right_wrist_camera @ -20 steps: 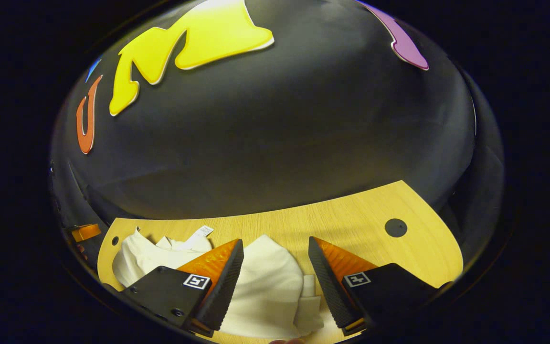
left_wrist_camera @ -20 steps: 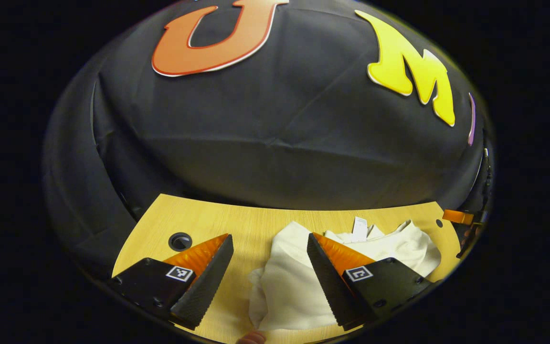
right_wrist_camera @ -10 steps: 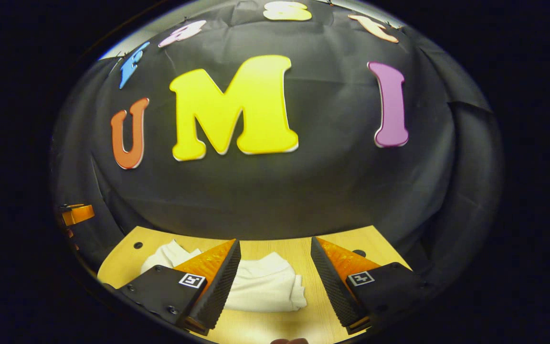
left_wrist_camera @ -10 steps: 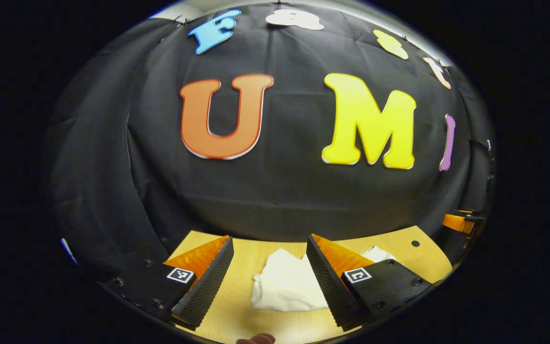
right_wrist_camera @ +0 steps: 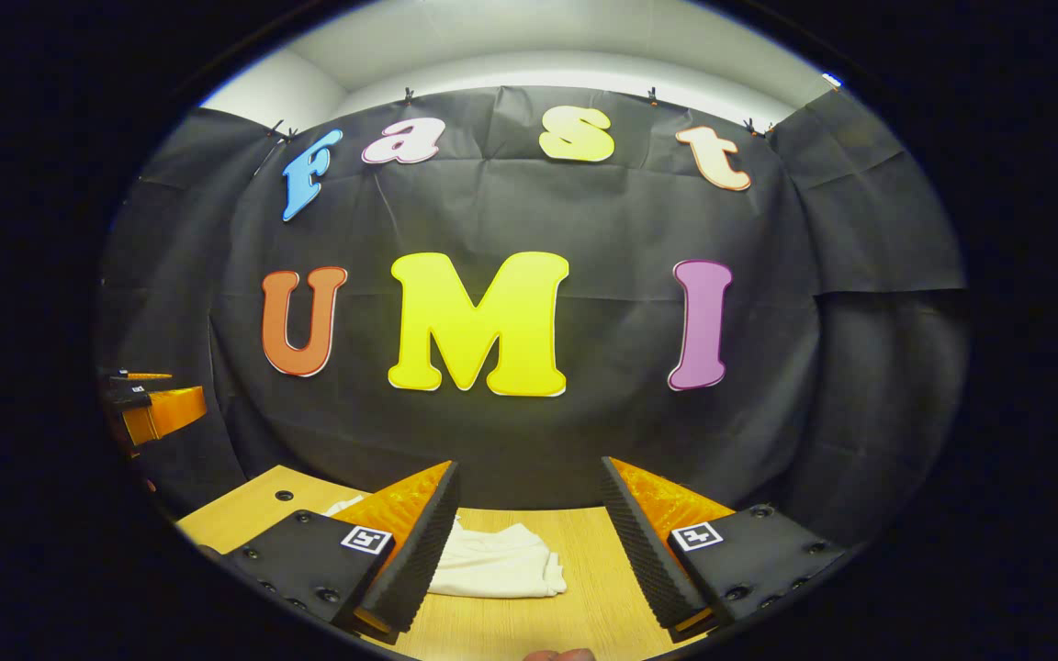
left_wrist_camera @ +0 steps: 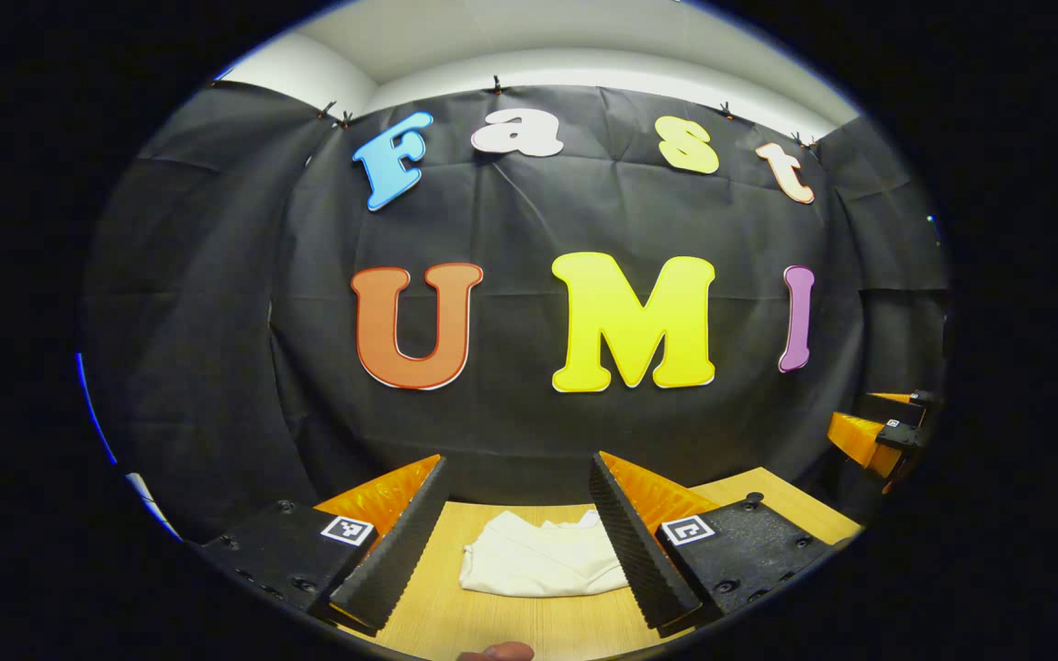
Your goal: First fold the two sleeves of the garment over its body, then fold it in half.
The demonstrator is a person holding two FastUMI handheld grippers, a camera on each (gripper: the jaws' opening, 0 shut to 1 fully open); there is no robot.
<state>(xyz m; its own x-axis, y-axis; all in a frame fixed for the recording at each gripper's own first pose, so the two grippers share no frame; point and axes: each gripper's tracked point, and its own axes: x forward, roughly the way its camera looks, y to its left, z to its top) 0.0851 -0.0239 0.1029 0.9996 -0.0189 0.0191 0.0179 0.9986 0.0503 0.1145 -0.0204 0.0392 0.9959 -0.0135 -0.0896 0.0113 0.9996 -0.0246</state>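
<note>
Garment (left_wrist_camera: 540,565) lies folded in a white bundle on the desk (left_wrist_camera: 511,624). My left gripper (left_wrist_camera: 518,542) and right gripper (right_wrist_camera: 529,546) are both released, holding nothing, raised above it

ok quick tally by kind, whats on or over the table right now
garment: 1, white, lying folded on the wooden table
grippers: 2, left gripper and right gripper, both with jaws apart, neither touching the cloth
total: 3

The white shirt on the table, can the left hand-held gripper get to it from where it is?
Probably yes. The left hand-held gripper is open and points at the folded white shirt, which lies alone on the wooden table. Nothing stands between them; it would just need to move forward and down.
</note>
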